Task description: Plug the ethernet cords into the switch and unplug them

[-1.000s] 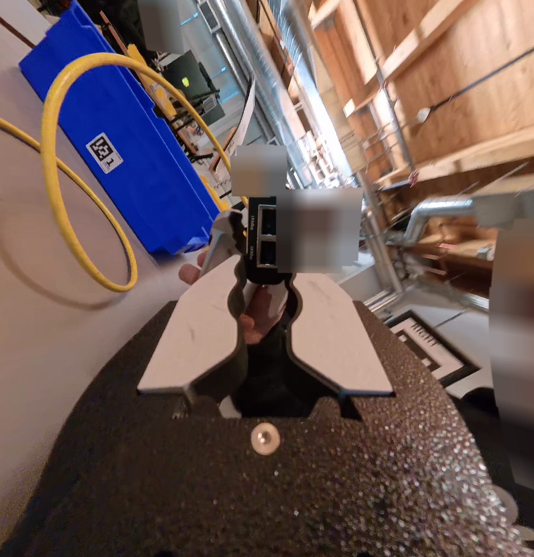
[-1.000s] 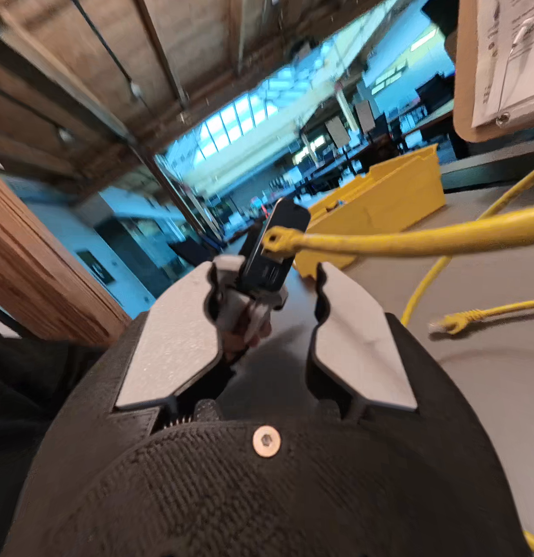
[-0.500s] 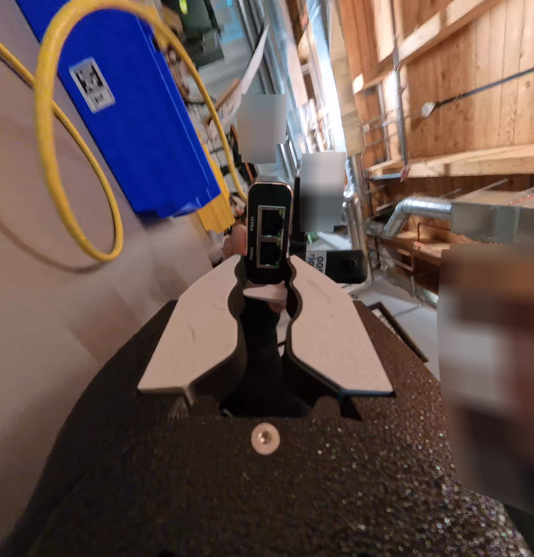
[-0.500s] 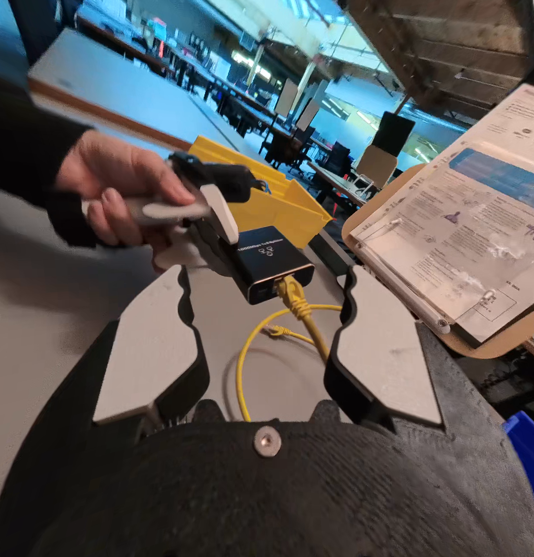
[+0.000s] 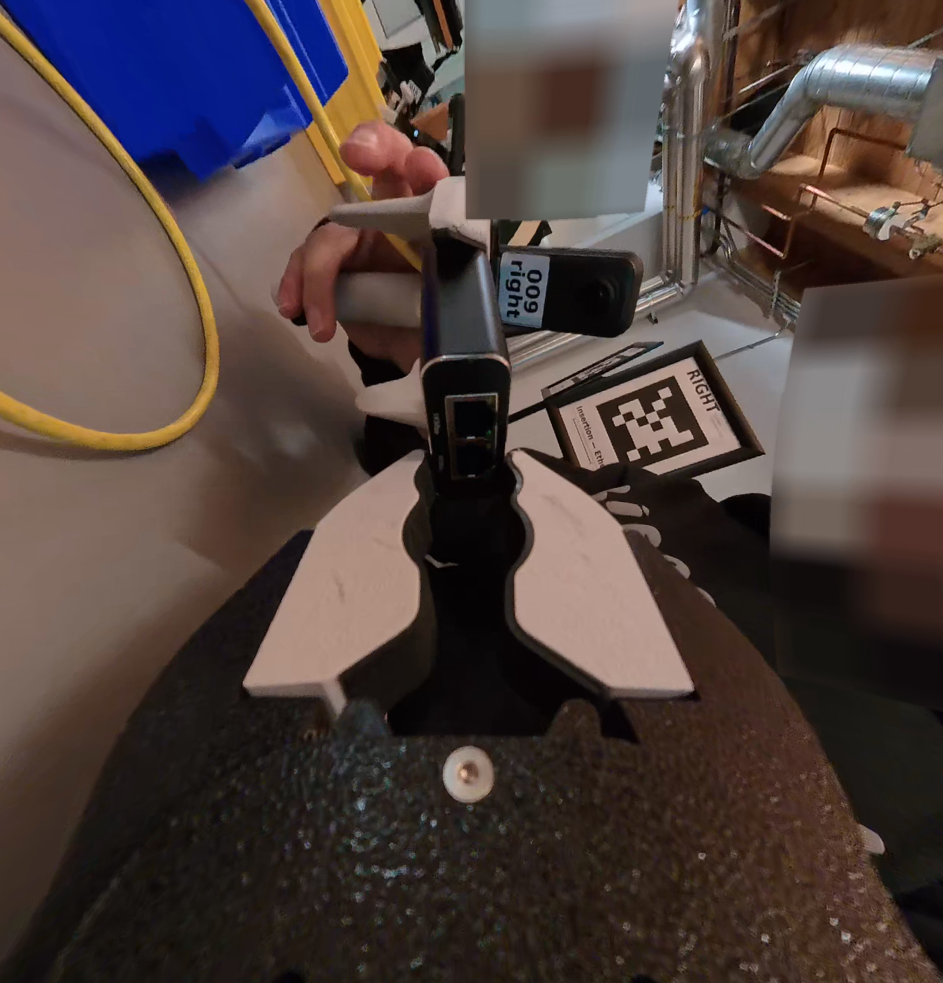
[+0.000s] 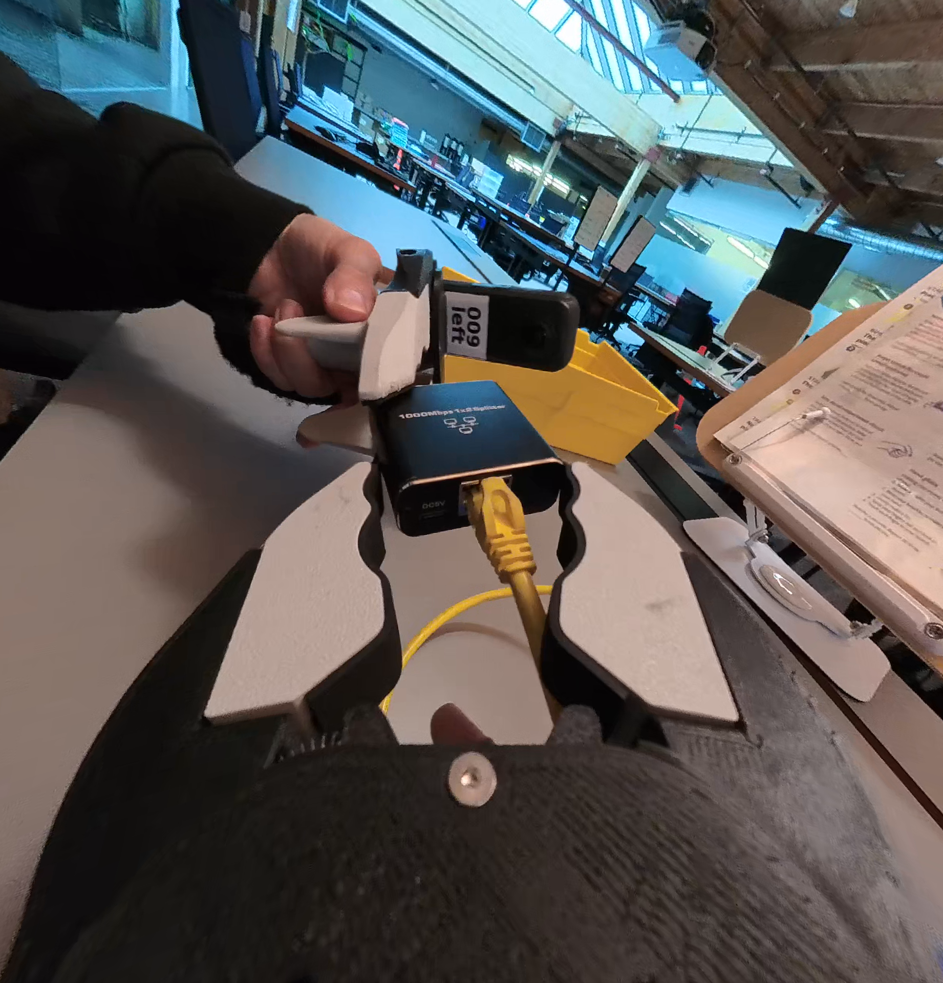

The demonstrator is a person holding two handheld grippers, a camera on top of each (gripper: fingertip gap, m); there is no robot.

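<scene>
At frame centre, the left gripper has its grey jaws closed on the lower end of a small black metal switch, two empty ports facing the camera. A yellow ethernet cord loops over the pale bench at left, below a blue plastic bin.

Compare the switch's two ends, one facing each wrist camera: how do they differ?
The two-port end has stacked ports, both empty; the cord end has one port with the yellow cord plugged in. The left tongs clamp the two-port end; the right tongs stand open either side of the cord end. Both are black faces of one box.
</scene>
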